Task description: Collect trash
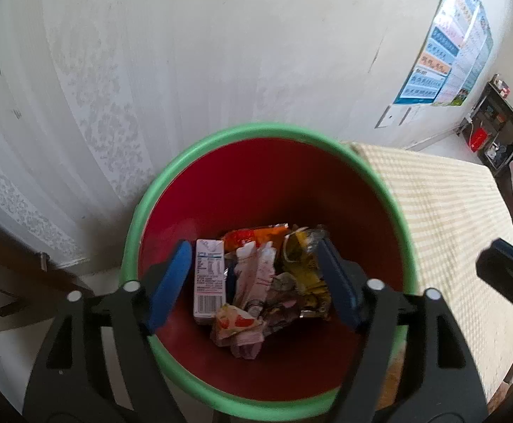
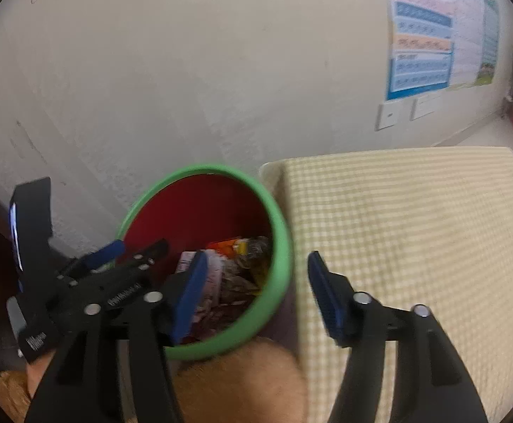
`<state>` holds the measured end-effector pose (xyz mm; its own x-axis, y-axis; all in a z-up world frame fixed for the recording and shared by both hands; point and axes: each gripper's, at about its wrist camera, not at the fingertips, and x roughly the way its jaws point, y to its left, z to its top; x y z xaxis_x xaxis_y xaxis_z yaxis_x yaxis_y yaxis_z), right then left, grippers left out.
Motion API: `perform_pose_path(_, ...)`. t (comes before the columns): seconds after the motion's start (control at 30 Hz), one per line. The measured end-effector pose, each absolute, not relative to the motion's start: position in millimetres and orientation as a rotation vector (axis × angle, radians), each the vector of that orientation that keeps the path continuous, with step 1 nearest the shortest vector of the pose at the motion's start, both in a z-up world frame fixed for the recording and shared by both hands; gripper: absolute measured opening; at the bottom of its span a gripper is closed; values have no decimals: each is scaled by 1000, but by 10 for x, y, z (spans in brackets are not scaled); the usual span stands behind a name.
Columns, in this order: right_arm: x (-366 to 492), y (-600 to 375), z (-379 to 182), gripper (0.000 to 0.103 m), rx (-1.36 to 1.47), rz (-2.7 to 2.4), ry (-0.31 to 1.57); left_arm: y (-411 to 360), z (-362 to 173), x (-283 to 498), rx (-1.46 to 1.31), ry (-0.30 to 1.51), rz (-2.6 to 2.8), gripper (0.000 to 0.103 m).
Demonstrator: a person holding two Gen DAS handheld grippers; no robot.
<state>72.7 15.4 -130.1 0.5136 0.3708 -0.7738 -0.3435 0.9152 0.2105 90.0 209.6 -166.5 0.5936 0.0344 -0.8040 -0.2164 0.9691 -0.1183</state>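
The left claw [image 1: 252, 278] hangs over the mouth of a trash bin [image 1: 140, 211] with a green rim and red inside, its blue pads spread wide and pressing on nothing. Between and below those pads, at the bottom of the bin, lies the collected trash: a small white drink carton [image 1: 208, 278] with a barcode lying on its side, an orange snack wrapper [image 1: 252, 236] behind it, a yellow crumpled wrapper [image 1: 300, 264] toward the right wall, pinkish-white wrappers [image 1: 256, 275] in the middle, and a cream wrapper with red print [image 1: 237, 322] nearest the camera.

The right claw [image 2: 256, 283] is also released, with nothing gripped. From the right wrist view, its left pad sits over the bin's opening while its right pad is over the yellow-checked cloth [image 2: 415, 229] covering the desk just beside the bin; the bin's green rim [image 2: 281, 268] passes between the two pads. The left claw's black frame shows at the left of that view, reaching over the bin's near-left edge, with a bit of the person's hand [image 2: 36, 370] and an ochre sleeve under it.

The bin stands against a pale wall [image 1: 238, 53], touching or nearly touching the desk's corner. A blue-banded poster [image 2: 429, 35] hangs on the wall above the desk, with two white wall plates [image 2: 390, 116] beneath it.
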Motion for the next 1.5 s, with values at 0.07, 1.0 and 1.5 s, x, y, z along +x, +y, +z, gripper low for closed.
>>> perform_pose_path(0.07,641,-12,-1243,73,21,385,907,2032,-1609,881,-205,916,139,74)
perform_pose_path(1.0,-567,-1956,-395,96,119,-214,377,244,-138,138,-10,443,-6,98)
perform_pose_path(1.5,-575,-1915,-477,96,109,-180,405,35,-133,65,35,479,-70,98)
